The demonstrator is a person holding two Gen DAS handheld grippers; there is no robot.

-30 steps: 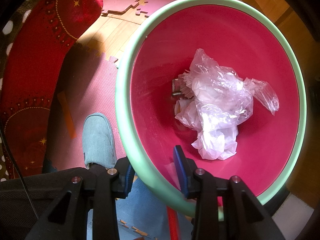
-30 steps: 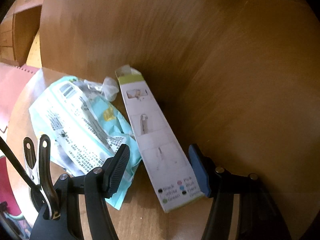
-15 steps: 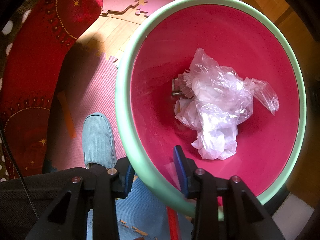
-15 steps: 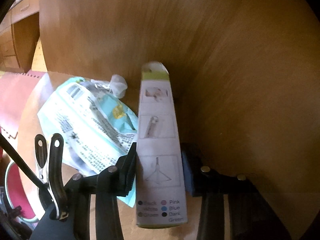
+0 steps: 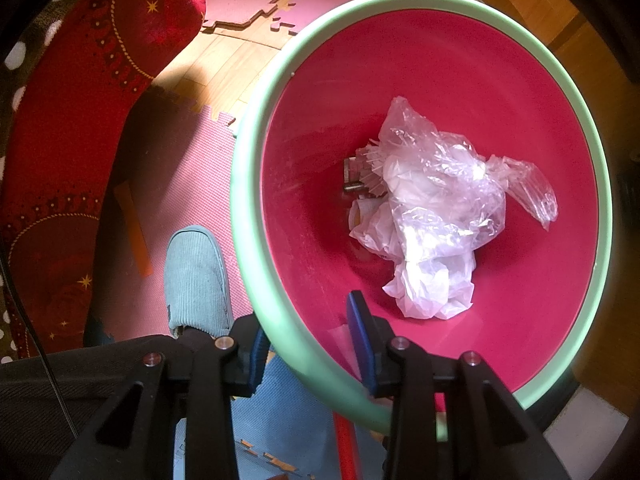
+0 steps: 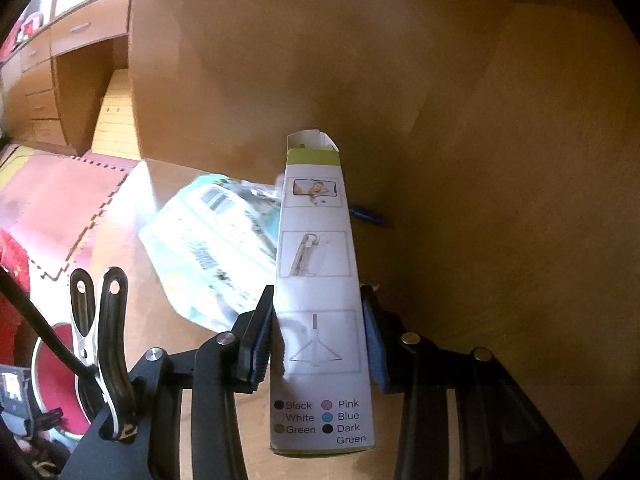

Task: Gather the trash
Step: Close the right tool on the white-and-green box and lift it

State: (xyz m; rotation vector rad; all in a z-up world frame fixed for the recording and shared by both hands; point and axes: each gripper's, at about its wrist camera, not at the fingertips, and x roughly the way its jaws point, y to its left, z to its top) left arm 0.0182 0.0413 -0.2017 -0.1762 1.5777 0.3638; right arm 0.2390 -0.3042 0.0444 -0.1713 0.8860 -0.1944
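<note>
In the left wrist view a red bin with a pale green rim [image 5: 244, 208] holds crumpled clear plastic [image 5: 436, 216]. My left gripper [image 5: 308, 352] is shut on the near edge of that rim, one finger outside and one inside. In the right wrist view a long white cardboard box [image 6: 316, 280] with product pictures and colour names is lifted off the wooden table [image 6: 500, 280], clamped between the pads of my right gripper [image 6: 318, 336]. A pale blue printed wrapper [image 6: 216, 244] lies on the table behind and left of the box.
A grey-green slipper [image 5: 196, 280] and a dark trouser leg stand left of the bin on pink foam mats. A red patterned cushion [image 5: 64, 120] fills the left side. A metal clip [image 6: 100, 340] hangs on the right gripper. A blue pen [image 6: 368, 216] lies beyond the box. Wooden drawers [image 6: 52, 80] stand far left.
The right gripper has closed on the white box and raised it off the table, turning it upright in view. A blue pen now shows beyond it. The left gripper and bin have not moved.
</note>
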